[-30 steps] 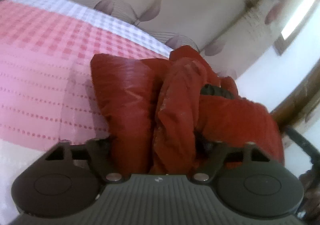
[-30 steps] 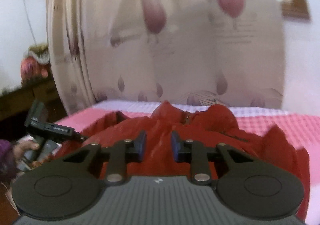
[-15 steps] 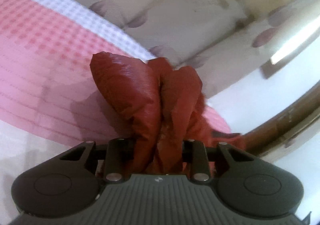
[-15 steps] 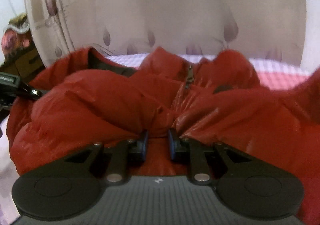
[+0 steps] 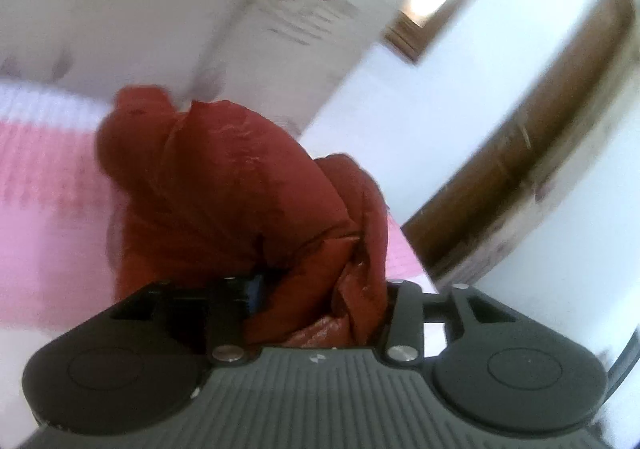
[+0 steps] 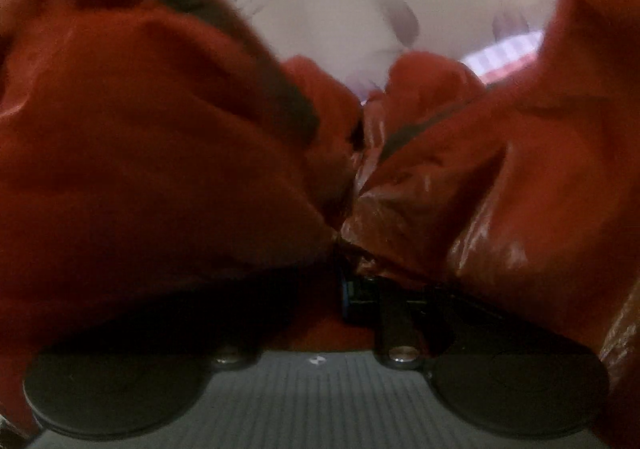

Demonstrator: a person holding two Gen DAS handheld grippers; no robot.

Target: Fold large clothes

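A red puffy jacket (image 5: 224,185) hangs bunched in front of the left wrist camera, above the pink checked bed cover (image 5: 44,209). My left gripper (image 5: 320,289) is shut on a thick fold of the jacket; the cloth fills the gap between its fingers. In the right wrist view the red jacket (image 6: 152,153) fills nearly the whole frame. My right gripper (image 6: 340,273) is shut on the jacket near its zipper seam; the left finger is hidden under cloth.
A cream curtain with purple leaf print (image 5: 168,9) hangs behind the bed. A white wall (image 5: 460,97) and a brown wooden door frame (image 5: 520,153) stand to the right. The bed cover's white and pink edge shows in the right wrist view (image 6: 504,53).
Both grippers have lifted the jacket. The left view has swung right toward the wall and door frame. The jacket has moved closer to the right camera and now covers most of it.
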